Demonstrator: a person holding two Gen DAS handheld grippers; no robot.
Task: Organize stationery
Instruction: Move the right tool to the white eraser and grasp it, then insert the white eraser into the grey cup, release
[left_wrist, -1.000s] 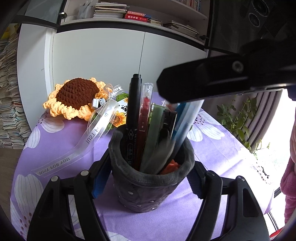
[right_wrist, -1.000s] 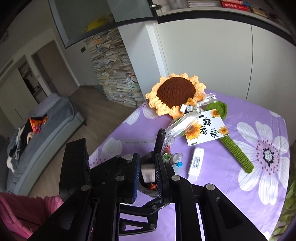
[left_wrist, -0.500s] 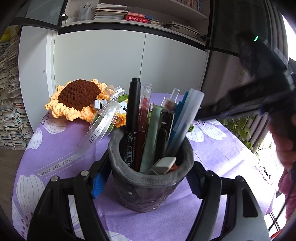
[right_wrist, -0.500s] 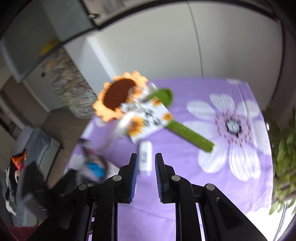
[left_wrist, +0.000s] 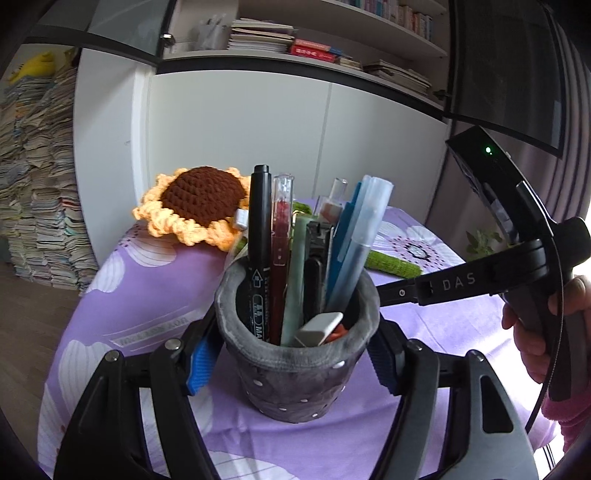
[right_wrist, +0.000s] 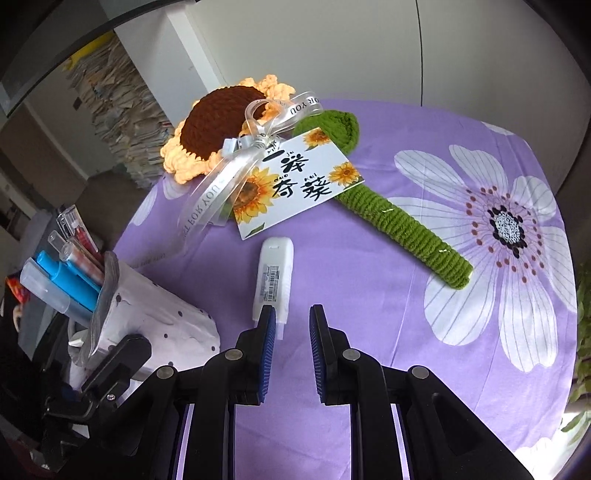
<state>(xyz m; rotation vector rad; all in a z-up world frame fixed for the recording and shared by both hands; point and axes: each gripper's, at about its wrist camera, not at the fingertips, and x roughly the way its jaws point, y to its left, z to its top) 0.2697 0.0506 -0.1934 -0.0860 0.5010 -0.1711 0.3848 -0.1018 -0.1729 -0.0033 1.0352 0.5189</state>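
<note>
While the left claw (left_wrist: 295, 354) clamps the grey pen cup (left_wrist: 295, 373) holding pens and an eraser (left_wrist: 319, 328), the right claw (right_wrist: 291, 325) hangs empty, narrowly parted.

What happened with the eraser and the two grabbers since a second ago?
The white eraser went from the right gripper into the grey pen cup and now lies among the pens. The right gripper then swung away, down toward the white correction tape on the purple cloth, empty, jaws a little apart. The left gripper squeezed the cup a bit tighter. The crochet sunflower stayed put.
</note>
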